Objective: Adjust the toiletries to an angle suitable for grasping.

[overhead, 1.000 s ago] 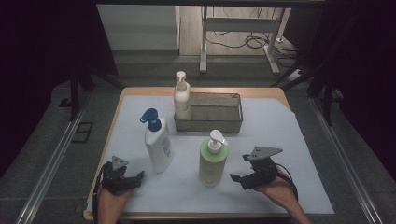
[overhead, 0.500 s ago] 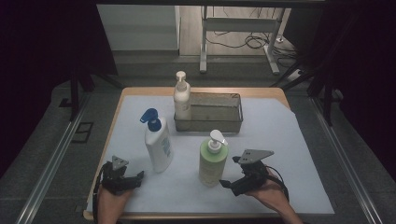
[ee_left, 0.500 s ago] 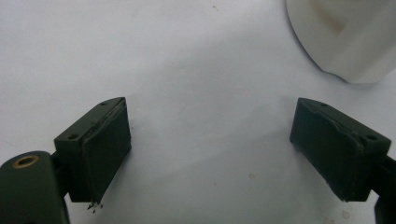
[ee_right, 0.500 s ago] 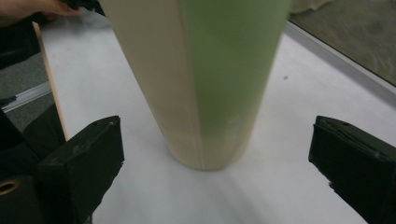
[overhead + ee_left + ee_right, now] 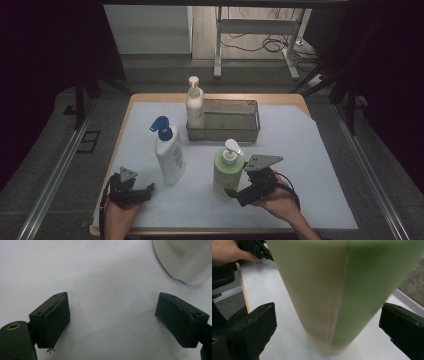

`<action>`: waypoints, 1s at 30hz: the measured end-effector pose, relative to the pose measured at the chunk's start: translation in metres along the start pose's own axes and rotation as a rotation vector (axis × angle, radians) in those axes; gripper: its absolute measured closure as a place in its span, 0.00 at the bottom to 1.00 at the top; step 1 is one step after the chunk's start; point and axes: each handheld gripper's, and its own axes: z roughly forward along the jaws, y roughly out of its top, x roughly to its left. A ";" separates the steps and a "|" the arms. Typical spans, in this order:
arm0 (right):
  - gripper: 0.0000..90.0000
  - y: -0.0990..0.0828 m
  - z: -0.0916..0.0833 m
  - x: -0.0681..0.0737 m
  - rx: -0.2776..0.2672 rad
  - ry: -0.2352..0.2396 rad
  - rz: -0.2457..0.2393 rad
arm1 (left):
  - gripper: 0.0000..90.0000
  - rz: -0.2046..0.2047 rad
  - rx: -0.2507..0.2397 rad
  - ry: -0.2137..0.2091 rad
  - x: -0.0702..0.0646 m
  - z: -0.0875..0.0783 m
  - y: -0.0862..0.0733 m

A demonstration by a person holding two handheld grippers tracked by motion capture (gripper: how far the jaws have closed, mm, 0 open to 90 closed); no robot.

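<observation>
Your right gripper [image 5: 231,192] just opened its jaws wide; they straddle the green bottle [image 5: 227,172] without touching it. The bottle stands upright at 6 o'clock from the tray [image 5: 223,134]. Your left gripper [image 5: 148,189] is open too, empty.

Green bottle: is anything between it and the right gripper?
Nothing visible. The right gripper has its jaws wide open, and the green bottle stands right ahead between them, apart from both pads, on the white mat.
</observation>
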 end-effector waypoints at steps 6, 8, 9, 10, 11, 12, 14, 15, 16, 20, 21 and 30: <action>0.04 0.009 0.004 0.000 -0.010 -0.009 -0.002 | 0.14 0.001 0.003 -0.001 0.000 0.000 0.000; 0.05 0.011 0.006 0.000 -0.013 -0.015 -0.003 | 0.14 0.000 0.003 -0.002 0.000 0.000 0.000; 0.06 0.012 0.007 0.000 -0.012 -0.016 -0.001 | 0.14 0.000 0.003 -0.001 0.000 0.000 0.000; 0.06 0.013 0.008 0.000 -0.013 -0.015 -0.001 | 0.14 0.000 0.003 -0.002 0.000 0.000 0.000; 0.06 0.014 0.009 -0.001 -0.012 -0.014 0.001 | 0.14 -0.001 0.002 -0.002 0.000 0.000 0.000; 0.06 0.015 0.011 -0.001 -0.013 -0.015 0.000 | 0.14 0.000 0.002 -0.002 0.000 0.000 0.000; 0.07 0.015 0.012 -0.001 -0.011 -0.017 0.002 | 0.14 -0.001 0.001 -0.001 0.000 0.000 0.000; 0.07 0.016 0.013 -0.001 -0.011 -0.018 0.004 | 0.13 -0.001 0.001 -0.001 0.000 0.000 0.000; 0.08 0.016 0.014 -0.001 -0.009 -0.020 0.003 | 0.14 -0.001 0.001 -0.001 0.000 0.000 0.000; 0.12 0.017 0.017 -0.001 -0.002 -0.037 -0.012 | 0.14 -0.001 0.001 -0.001 0.000 0.000 0.000; 0.12 0.017 0.017 -0.001 0.000 -0.036 -0.011 | 0.14 -0.001 0.001 -0.001 0.000 0.000 0.000; 0.13 0.018 0.016 0.001 0.007 -0.055 -0.009 | 0.14 -0.001 0.003 -0.002 0.000 0.000 0.000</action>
